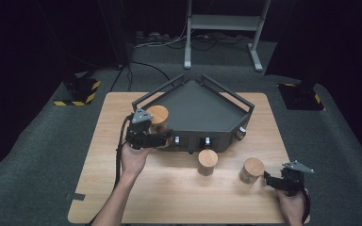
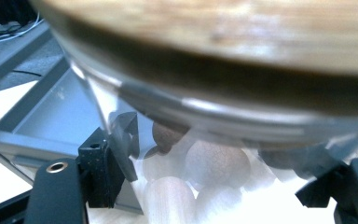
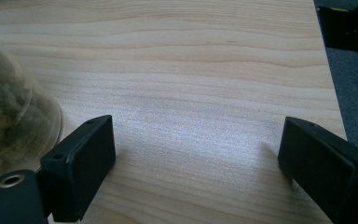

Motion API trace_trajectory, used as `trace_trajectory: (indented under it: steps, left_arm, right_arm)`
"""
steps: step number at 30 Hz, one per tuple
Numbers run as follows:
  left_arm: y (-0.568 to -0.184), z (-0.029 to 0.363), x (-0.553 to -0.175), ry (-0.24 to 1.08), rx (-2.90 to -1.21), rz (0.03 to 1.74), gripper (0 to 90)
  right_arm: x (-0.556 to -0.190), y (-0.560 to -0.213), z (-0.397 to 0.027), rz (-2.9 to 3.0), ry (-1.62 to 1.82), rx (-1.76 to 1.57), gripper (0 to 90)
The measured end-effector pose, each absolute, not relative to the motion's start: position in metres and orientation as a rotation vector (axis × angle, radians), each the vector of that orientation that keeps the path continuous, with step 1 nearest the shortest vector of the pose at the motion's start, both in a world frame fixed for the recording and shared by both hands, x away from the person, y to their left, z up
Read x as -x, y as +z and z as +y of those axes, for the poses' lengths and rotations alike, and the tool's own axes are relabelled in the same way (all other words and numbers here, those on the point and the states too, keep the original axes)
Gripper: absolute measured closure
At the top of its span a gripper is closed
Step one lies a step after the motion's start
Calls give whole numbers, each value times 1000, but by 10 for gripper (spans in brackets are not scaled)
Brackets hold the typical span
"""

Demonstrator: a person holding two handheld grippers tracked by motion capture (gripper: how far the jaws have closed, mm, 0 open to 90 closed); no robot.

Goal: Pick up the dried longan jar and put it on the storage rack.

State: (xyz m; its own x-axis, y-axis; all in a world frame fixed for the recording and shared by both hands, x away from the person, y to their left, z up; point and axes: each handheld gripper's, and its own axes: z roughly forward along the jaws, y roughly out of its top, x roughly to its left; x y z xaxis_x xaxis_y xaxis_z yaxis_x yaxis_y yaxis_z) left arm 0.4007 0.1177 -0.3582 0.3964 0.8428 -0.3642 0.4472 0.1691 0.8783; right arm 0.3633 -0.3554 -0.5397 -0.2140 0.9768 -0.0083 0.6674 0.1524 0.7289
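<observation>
The work in hand looks like moving three lidded jars into the dark grey, five-sided metal tray (image 1: 195, 110) with raised rail edges at the far middle of the pale wooden table (image 1: 108, 188), and by my reading it is in its first third: no jar rests in the tray, and one is on its way. The left gripper (image 1: 162, 137) pinches a clear glass jar with a round wooden lid (image 1: 158, 117) around its body, held off the tabletop at the tray's near-left corner; in the left gripper view the black jaws press on both sides of the glass (image 2: 214, 140), and through it show round brown and pale balls, perhaps nuts or wooden beads, I cannot tell which. Two more jars wait on the table in front of the tray: a middle wooden-lidded jar (image 1: 208, 162), whose contents are too small to make out, and a right wooden-lidded jar (image 1: 251, 170) just beside the right gripper (image 1: 268, 178). That gripper's jaws stand spread wide with only bare wood between them, and the right gripper view catches the jar's clear wall at its left edge (image 3: 14, 116), filled with rough greenish-brown clumps. The tray floor itself lies bare. Left to do, as I judge it: set down the lifted jar inside the rails, then bring over the other two.
</observation>
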Motion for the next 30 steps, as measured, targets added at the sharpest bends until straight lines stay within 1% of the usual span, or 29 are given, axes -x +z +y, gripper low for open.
trace_trajectory:
  steps: [13,23,30]
  left_arm:
    - [-350,108,-431,458,-1460,1245,263]
    - [-356,105,-452,472,-1421,1284,263]
    - [-361,107,-462,505,-1412,1308,263]
  right_arm:
    - [-363,-540,-355,1948,835,-1562,106]
    - [-363,-540,-355,1947,836,-1563,106]
    - [-363,-540,-355,1948,835,-1562,106]
